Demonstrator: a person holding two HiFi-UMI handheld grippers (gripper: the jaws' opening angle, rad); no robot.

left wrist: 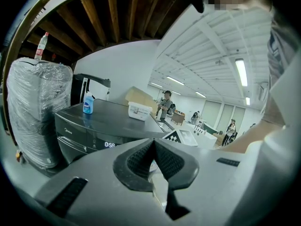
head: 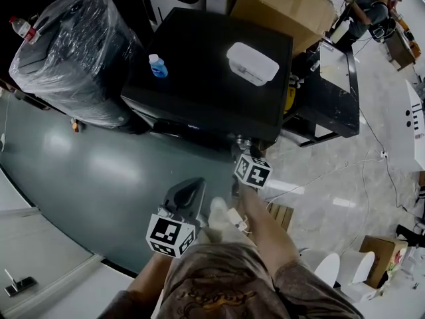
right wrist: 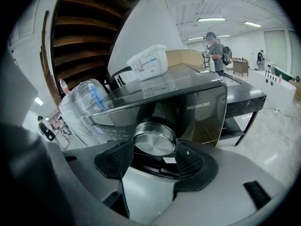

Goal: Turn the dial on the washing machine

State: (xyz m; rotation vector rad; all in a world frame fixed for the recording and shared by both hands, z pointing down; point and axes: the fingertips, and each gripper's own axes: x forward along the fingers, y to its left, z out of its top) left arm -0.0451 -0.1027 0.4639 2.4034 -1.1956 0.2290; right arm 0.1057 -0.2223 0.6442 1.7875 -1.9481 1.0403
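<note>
head view, washing machine (head: 206, 78): black top, sits at 12 o'clock from both grippers
head view, on top: blue bottle (head: 157, 66) out at 9 o'clock on the lid, white tub (head: 252, 63) over at 2 o'clock
head view, right gripper (head: 243, 145): nose right up against the machine's front edge, at 5 o'clock of the lid
head view, left gripper (head: 189, 190): hangs back over the grey floor (head: 80, 171), well clear of the machine
left gripper view, jaws: pinched together, nothing in between; machine front with its lit display (left wrist: 109, 145) is off at 10 o'clock
right gripper view, dial (right wrist: 154, 136): shiny metal knob on the dark front panel, dead centre at 12 o'clock from the jaws
right gripper view, jaws: narrow, one pad (right wrist: 123, 155) at 9 o'clock of the dial and the other at 3 o'clock, looks like both are clamped onto its rim
</note>
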